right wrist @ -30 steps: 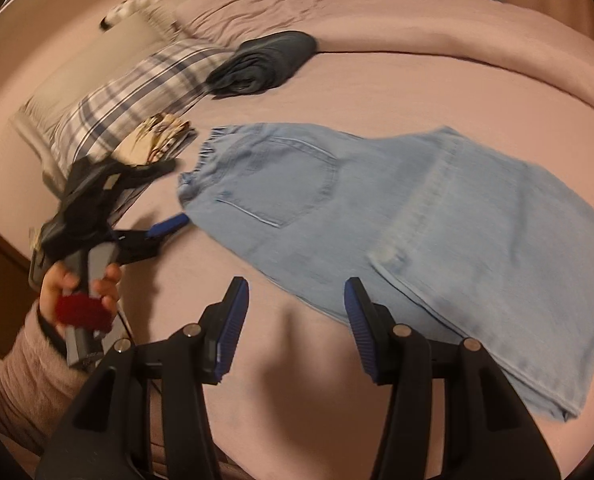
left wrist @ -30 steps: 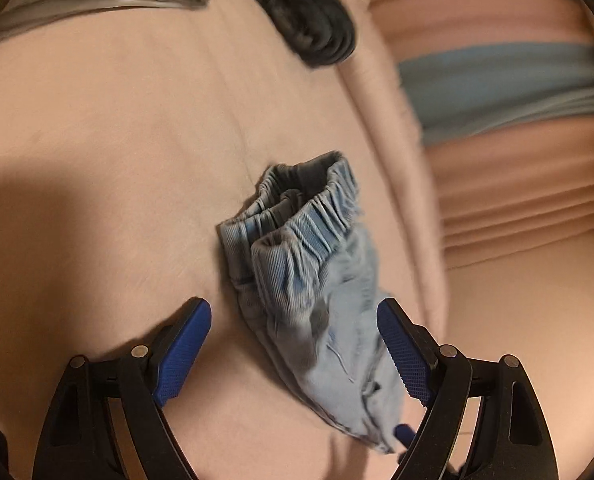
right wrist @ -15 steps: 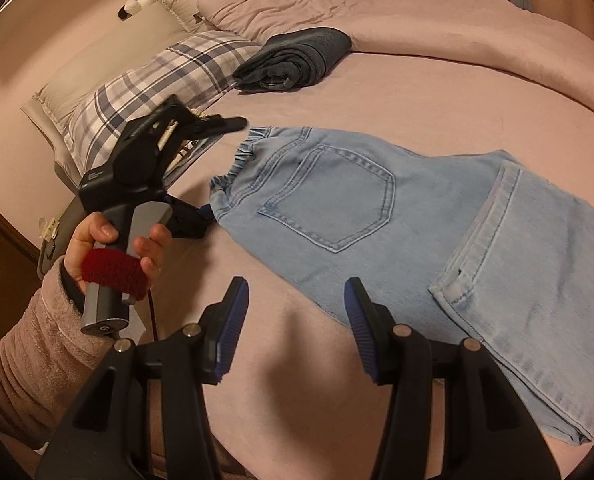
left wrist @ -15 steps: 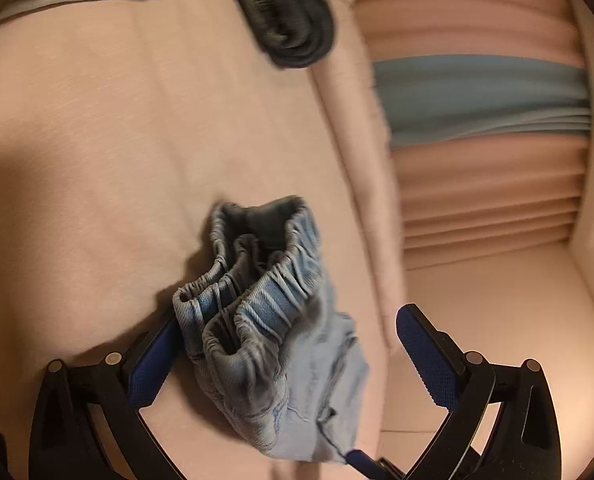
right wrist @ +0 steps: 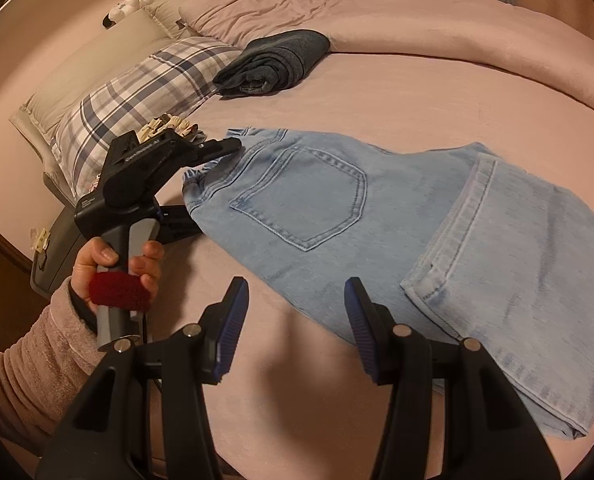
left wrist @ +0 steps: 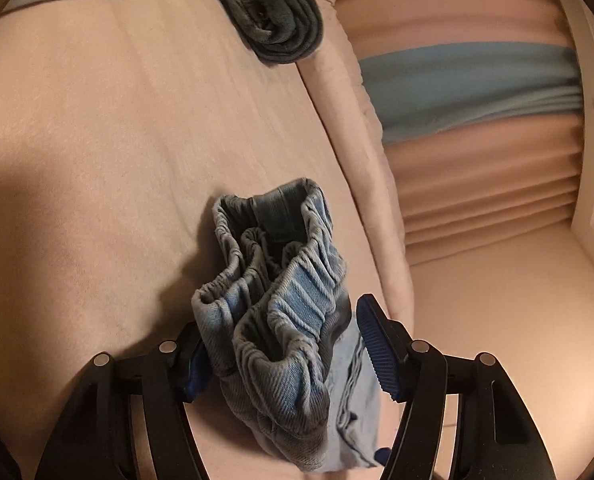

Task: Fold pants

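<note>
Light blue jeans (right wrist: 337, 216) lie on the pink bed, legs folded back over the seat, back pocket up. In the left wrist view the elastic waistband (left wrist: 273, 304) is bunched between my left gripper's (left wrist: 285, 356) open fingers, the left pad hidden behind the denim. From the right wrist view the left gripper (right wrist: 201, 184) straddles the waistband end. My right gripper (right wrist: 293, 320) is open and empty, hovering above the bed just in front of the jeans' near edge.
A folded dark garment (right wrist: 277, 60) lies on the bed beyond the jeans; it also shows in the left wrist view (left wrist: 273, 8). A plaid pillow (right wrist: 137, 100) and a patterned item (right wrist: 169, 126) sit at the left. A rolled pink duvet (right wrist: 417, 12) lines the far side.
My left gripper moved forward so the waistband now sits between its fingers. The right gripper drew back slightly and shifted left along the jeans; it stayed open.
</note>
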`<act>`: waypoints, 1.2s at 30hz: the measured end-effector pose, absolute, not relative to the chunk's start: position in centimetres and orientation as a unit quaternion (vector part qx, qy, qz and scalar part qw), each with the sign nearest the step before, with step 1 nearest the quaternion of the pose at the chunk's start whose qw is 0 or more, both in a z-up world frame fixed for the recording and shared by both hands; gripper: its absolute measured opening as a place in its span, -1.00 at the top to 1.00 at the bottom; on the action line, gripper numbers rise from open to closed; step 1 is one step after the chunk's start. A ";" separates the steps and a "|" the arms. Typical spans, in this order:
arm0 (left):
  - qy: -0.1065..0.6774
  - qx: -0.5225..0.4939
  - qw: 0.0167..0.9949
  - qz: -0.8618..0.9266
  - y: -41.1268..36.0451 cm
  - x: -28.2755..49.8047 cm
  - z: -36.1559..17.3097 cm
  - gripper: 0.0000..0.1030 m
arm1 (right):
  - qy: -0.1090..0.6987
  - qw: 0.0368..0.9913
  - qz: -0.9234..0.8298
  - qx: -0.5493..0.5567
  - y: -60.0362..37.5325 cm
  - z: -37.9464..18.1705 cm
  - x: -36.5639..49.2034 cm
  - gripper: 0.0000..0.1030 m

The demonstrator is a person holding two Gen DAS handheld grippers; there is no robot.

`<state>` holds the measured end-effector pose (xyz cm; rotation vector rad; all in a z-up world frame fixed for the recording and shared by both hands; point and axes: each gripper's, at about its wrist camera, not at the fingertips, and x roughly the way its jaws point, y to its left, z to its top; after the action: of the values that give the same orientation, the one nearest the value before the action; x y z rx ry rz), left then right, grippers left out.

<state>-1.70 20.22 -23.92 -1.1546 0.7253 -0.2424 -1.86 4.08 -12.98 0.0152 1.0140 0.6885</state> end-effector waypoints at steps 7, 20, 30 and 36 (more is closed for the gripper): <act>0.343 -0.534 0.766 -0.105 20.2 -1.6 -23.4 0.24 | 0.474 0.826 0.305 0.019 2.8 -13.1 -1.6 0.02; 0.302 -0.477 0.809 -0.162 16.3 -1.7 -16.4 0.38 | 0.506 0.835 0.216 0.024 0.1 -14.9 4.0 0.60; 0.317 -0.392 0.836 -0.216 9.2 -0.4 -12.7 0.39 | 0.551 0.798 0.232 0.076 1.3 -19.6 7.7 0.91; 0.348 -0.316 0.854 -0.225 4.4 1.2 -11.7 0.41 | 0.554 0.773 0.247 0.186 -1.7 -21.0 8.1 1.00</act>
<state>1.16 4.38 -11.66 -0.6640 0.7323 -0.4727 8.06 -1.74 -21.03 0.4026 1.1991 0.5354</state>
